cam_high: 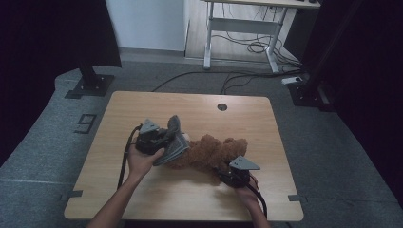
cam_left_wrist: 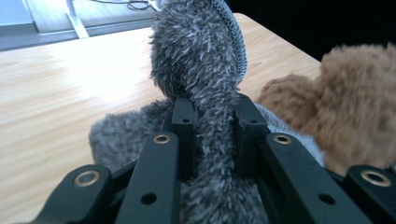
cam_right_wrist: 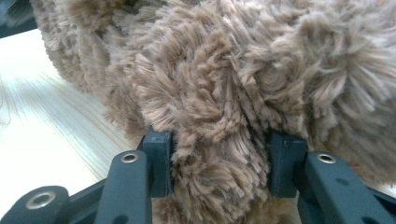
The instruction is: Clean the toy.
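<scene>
Presently my left tongs [cam_left_wrist: 212, 116] pinch the grey fleece garment [cam_high: 175, 140] at nine o'clock of the brown plush bear [cam_high: 209, 153] mid-counter [cam_high: 199, 102], my right tongs [cam_right_wrist: 217, 154] clamp its fur at five o'clock; dressing underway, next needs steady pulling.

The plush toy [cam_high: 209, 153] on the table [cam_high: 199, 199] is shaggy warm brown. The fleece garment [cam_left_wrist: 205, 70] beside the toy is mottled grey with a ribbed darker edge. The table is pale wood grain. Both grippers [cam_left_wrist: 215, 116] [cam_right_wrist: 217, 161] have matte black jaws with brass-ringed holes.
</scene>
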A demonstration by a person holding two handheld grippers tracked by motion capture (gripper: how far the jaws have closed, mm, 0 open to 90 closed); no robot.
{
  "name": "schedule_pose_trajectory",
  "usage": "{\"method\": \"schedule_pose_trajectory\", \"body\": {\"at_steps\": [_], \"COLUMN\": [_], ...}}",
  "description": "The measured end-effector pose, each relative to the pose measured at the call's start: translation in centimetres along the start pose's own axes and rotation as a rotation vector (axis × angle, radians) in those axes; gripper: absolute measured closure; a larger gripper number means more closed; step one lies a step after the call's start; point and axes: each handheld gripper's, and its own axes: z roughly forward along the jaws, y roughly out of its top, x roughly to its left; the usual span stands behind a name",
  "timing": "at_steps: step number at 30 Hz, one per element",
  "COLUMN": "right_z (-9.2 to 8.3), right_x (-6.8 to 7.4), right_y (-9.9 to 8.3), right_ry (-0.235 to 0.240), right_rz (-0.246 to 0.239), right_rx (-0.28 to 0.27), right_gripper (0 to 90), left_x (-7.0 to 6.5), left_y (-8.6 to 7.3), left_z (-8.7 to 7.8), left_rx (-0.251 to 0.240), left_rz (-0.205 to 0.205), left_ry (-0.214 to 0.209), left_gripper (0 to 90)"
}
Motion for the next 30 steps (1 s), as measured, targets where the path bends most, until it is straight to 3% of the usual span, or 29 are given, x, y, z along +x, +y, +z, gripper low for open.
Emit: {"method": "schedule_pose_trajectory", "body": {"at_steps": [3, 8, 15, 19, 21, 24, 27, 30], "right_z": [-0.1, -0.2, -0.3, -1.6, -2.4, -4.0, -5.9, -6.8], "right_x": [-0.1, -0.2, 0.2, -0.1, -0.3, -0.7, -1.1, -1.4], "right_y": [-0.1, -0.1, 0.2, 0.6, 0.9, 1.9, 4.0, 6.5], "right_ry": [0.006, 0.013, 0.005, 0.037, 0.029, 0.000, -0.018, -0.034], "right_rz": [0.000, -0.005, -0.002, 0.014, 0.023, 0.060, 0.095, 0.079], "right_rx": [0.000, -0.005, -0.010, -0.011, -0.031, -0.075, -0.128, -0.135], "right_gripper": [51.1, 47.3, 37.0, 32.5, 31.3, 25.6, 21.0, 18.9], "left_x": [-0.9, -1.3, -1.6, -1.7, -1.7, -1.8, -1.8, -1.9], "left_y": [0.7, -0.4, -2.8, -3.7, -4.0, -4.4, -4.7, -5.0], "left_z": [1.7, 3.3, 2.5, 1.7, 1.4, 1.0, 0.7, 0.4], "left_rx": [0.040, 0.078, 0.013, -0.006, -0.015, -0.022, -0.027, -0.032], "left_rz": [0.028, 0.050, 0.049, 0.034, 0.028, 0.021, 0.012, 0.006], "left_ry": [-0.007, 0.024, 0.039, 0.005, -0.013, -0.033, -0.050, -0.069], "left_gripper": [73.8, 73.4, 74.4, 74.7, 74.7, 74.8, 74.9, 75.0]}}
